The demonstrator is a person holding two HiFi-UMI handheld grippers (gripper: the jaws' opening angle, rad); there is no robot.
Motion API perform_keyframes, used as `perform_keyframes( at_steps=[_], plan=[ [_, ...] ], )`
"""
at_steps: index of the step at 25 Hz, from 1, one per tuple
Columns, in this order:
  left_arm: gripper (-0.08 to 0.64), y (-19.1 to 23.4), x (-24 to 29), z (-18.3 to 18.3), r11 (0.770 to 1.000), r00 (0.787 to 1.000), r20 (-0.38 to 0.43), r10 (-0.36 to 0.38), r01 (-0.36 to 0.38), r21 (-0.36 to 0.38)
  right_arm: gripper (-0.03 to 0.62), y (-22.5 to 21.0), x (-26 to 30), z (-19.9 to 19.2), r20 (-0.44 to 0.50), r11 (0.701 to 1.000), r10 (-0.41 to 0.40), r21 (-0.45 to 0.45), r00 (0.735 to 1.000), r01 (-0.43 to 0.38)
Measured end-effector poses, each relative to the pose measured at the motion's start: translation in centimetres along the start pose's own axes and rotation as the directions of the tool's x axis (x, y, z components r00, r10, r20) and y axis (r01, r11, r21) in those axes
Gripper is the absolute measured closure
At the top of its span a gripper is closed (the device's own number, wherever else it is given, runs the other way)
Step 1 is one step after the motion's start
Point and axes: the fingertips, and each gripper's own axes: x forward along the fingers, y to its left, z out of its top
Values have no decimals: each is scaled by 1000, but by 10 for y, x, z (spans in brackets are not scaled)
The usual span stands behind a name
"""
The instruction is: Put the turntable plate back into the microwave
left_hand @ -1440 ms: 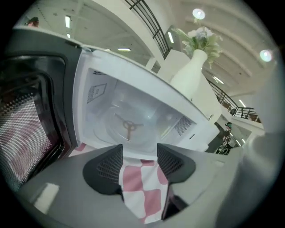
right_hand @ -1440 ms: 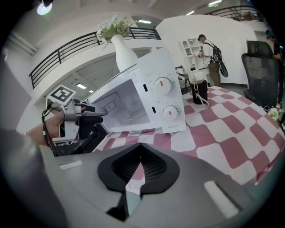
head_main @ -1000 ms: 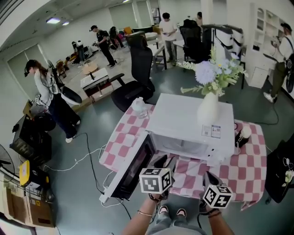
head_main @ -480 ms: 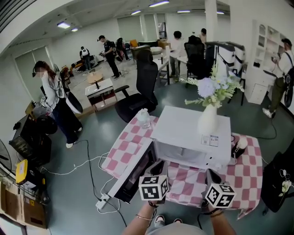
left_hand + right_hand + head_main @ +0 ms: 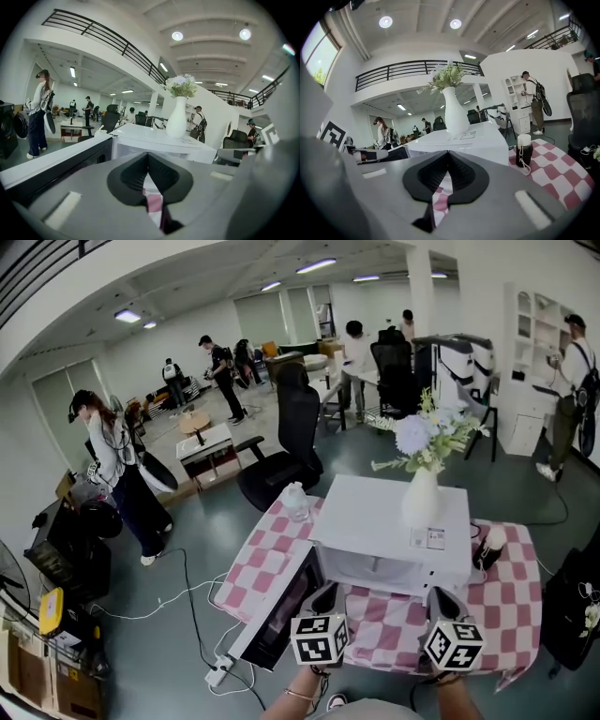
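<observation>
Left tool (image 5: 148, 159): jaws pressed together with nothing between them; only checked cloth shows past the pads. It is held up in front of the microwave, just beside the open door.
Right tool (image 5: 448, 157): jaws together as well, holding nothing; it faces the microwave's front right corner.
Microwave (image 5: 394, 521): white, standing on the counter (image 5: 511, 592), which is covered by a pink and white checked cloth.
Door (image 5: 277, 610): swung fully open to the left, its dark window facing up and out past the counter's front edge.
Cavity (image 5: 370, 568): open towards both tools, pale and glary.
Plate: in neither tool; I cannot tell whether it lies in the cavity.
Vase (image 5: 421, 498): white, upright on the microwave's roof near its front right, with flowers (image 5: 422, 432) spreading above it.
Clear bottle (image 5: 296, 501): at the counter's far left corner, just beside the microwave.
Dark flask (image 5: 489, 547): white cap, on the cloth to the right of the microwave.
Chair (image 5: 291, 442): black office chair behind the counter.
Power strip (image 5: 217, 673): on the floor below the door, with a cable running away left.
People: several stand well apart across the room, one (image 5: 117, 470) nearer on the left.
</observation>
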Motion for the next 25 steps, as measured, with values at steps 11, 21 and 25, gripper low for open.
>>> perform_keyframes(
  at_steps=[11,21,25],
  plan=[
    [560,7,12,0,1000,1000,-8,1,-1,6,583,-1,4,2,-13,999,-23,-43,1000,22],
    [560,11,20,-7,1000,999,-32,2,-2,5,583,-8,6,-3,-33,998,-53,-17,998,52],
    [560,14,21,-9,1000,999,-41,3,-3,-1,583,-6,6,-5,-37,998,-56,-12,998,56]
  ],
)
